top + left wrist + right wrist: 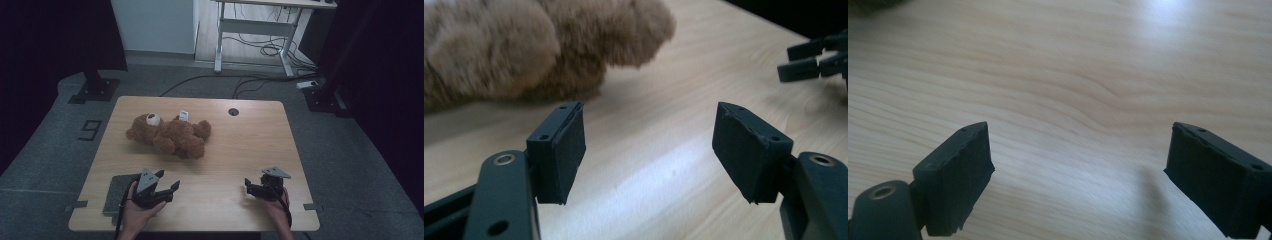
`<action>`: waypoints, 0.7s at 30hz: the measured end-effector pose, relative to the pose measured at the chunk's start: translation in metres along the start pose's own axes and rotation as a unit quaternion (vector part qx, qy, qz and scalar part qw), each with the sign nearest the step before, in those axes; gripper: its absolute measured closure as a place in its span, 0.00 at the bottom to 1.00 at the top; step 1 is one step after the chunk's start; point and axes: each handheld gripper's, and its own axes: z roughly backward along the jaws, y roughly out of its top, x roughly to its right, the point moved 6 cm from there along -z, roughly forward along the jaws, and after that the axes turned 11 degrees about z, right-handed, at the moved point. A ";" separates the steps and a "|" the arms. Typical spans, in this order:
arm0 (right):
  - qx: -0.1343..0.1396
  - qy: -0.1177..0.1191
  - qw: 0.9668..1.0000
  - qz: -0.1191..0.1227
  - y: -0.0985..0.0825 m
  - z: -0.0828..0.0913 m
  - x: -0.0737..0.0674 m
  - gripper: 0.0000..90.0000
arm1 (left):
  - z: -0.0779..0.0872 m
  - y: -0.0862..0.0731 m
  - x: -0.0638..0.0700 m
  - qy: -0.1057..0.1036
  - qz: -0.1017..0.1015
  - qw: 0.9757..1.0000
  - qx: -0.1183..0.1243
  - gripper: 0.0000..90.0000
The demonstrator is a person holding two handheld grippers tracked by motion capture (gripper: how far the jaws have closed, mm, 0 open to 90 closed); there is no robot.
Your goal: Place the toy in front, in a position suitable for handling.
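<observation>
Bear [170, 134] lies on its side toward the tabletop's far-left part, untouched. L gripper [167, 189] and R gripper [250, 186] rest near the front edge — jaws spread, empty, prob. readied to reach for it.

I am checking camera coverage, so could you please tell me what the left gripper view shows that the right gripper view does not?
Left gripper view alone: the fluffy brown teddy bear lying beyond its open claw, and the other hand's black claw at the far right edge. Right gripper view alone: its own claw, spread wide over bare wood with nothing between the pads. Shared: the light wooden table and a pair of open black jaws rising from the bottom.
</observation>
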 end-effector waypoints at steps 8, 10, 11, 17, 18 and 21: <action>0.027 0.022 0.999 0.019 0.020 0.000 -0.019 0.15 | 0.005 0.023 -0.012 0.011 -0.011 1.000 0.005 0.31; 0.038 0.034 0.998 0.027 0.030 0.001 -0.025 0.15 | 0.009 0.030 -0.024 0.022 0.003 1.000 0.010 0.31; 0.041 0.036 0.998 0.031 0.033 0.001 -0.027 0.15 | 0.009 0.030 -0.024 0.022 0.003 1.000 0.010 0.31; 0.054 0.054 0.996 0.037 0.051 0.000 -0.038 0.15 | 0.014 0.043 -0.048 0.042 0.020 0.999 0.012 0.31; 0.057 0.056 0.996 0.039 0.054 0.000 -0.040 0.15 | 0.014 0.046 -0.053 0.047 0.020 0.999 0.011 0.31; 0.067 0.065 0.994 0.049 0.071 -0.001 -0.050 0.15 | 0.010 0.053 -0.066 0.057 0.026 0.998 0.008 0.29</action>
